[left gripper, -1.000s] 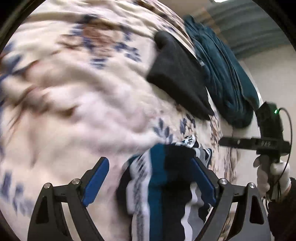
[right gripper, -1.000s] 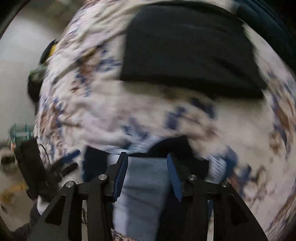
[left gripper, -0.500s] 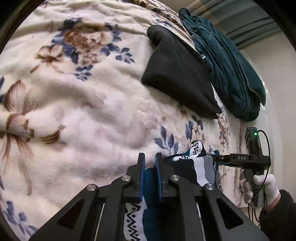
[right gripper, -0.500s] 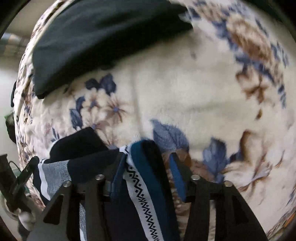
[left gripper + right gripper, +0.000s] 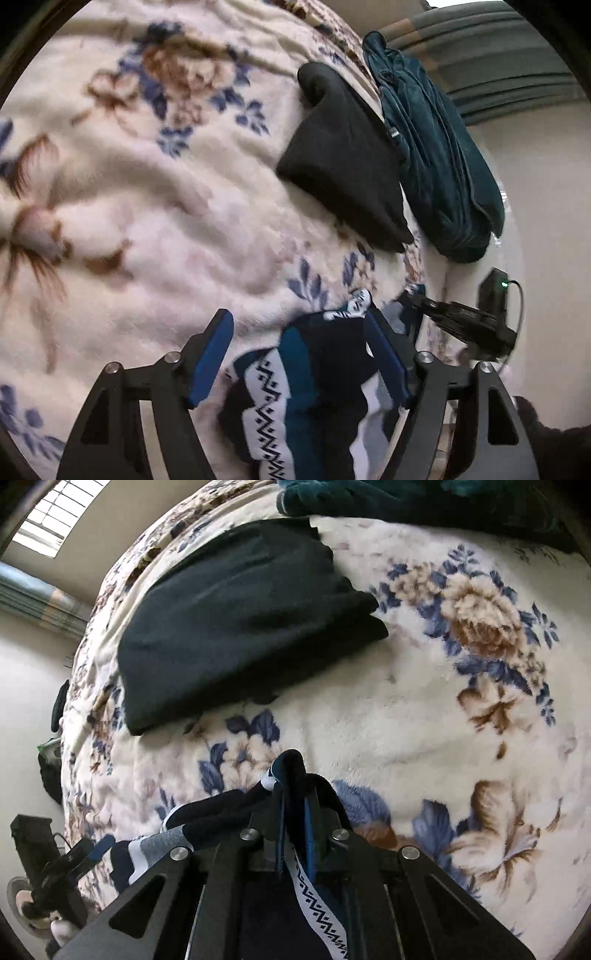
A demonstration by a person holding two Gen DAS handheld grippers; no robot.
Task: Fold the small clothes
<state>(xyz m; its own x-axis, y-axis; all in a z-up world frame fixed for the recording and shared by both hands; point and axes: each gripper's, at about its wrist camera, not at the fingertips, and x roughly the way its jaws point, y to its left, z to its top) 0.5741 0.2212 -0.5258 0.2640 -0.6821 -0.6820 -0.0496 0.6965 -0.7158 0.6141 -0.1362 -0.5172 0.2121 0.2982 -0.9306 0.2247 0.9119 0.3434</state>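
A small patterned garment (image 5: 306, 387) in navy, teal, white and grey lies on the floral blanket (image 5: 147, 221) at the bottom of the left wrist view. My left gripper (image 5: 299, 358) is open, its blue pads either side of the garment's near part. My right gripper (image 5: 294, 819) is shut on the garment's teal-and-navy edge (image 5: 290, 771), which sticks up between its pads. The rest of the garment (image 5: 166, 838) trails to the lower left. The right gripper also shows at the garment's far end in the left wrist view (image 5: 410, 314).
A folded black garment (image 5: 343, 162) lies further back on the blanket, also in the right wrist view (image 5: 236, 616). A teal velvet garment (image 5: 436, 155) is heaped beyond it by the bed's edge. The blanket has bare room to the left.
My left gripper was shut on the garment half a second ago and has opened. My right gripper has closed onto the garment's edge.
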